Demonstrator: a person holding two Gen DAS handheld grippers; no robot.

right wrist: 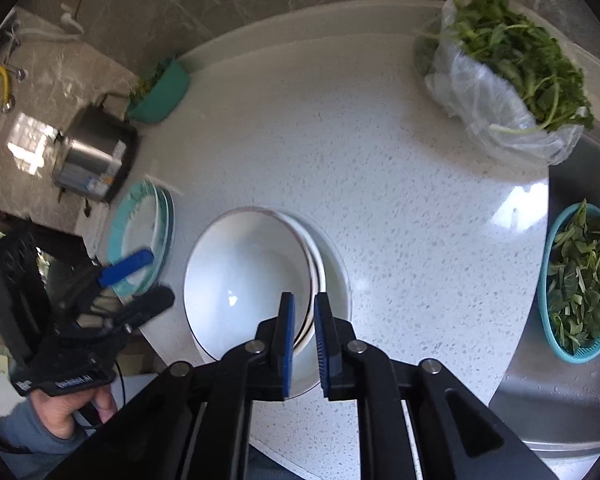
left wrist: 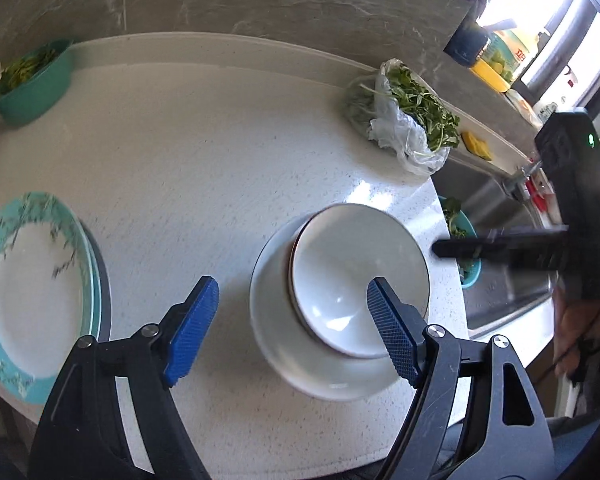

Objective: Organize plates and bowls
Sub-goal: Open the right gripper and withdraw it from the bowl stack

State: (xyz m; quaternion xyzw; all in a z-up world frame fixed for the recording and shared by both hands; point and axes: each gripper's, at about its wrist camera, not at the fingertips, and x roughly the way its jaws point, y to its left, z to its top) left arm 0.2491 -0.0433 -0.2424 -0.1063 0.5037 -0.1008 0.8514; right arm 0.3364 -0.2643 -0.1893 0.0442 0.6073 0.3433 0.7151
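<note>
White bowls (right wrist: 244,280), nested and tilted, sit near the front edge of the speckled countertop (right wrist: 380,200). My right claw (right wrist: 304,340) has its blue pads nearly pressed together, with the upper bowl's rim between them; whether they touch it, I cannot tell. My left claw (left wrist: 292,320) is spread wide, holding nothing. Teal-rimmed plates (left wrist: 36,292) are stacked at the counter's left edge, well apart.

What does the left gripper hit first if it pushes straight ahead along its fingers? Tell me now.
Probably the stacked white bowls: the open left gripper has its right pad already over the top bowl's rim. The left pad points at bare countertop. Depth is hard to judge.
</note>
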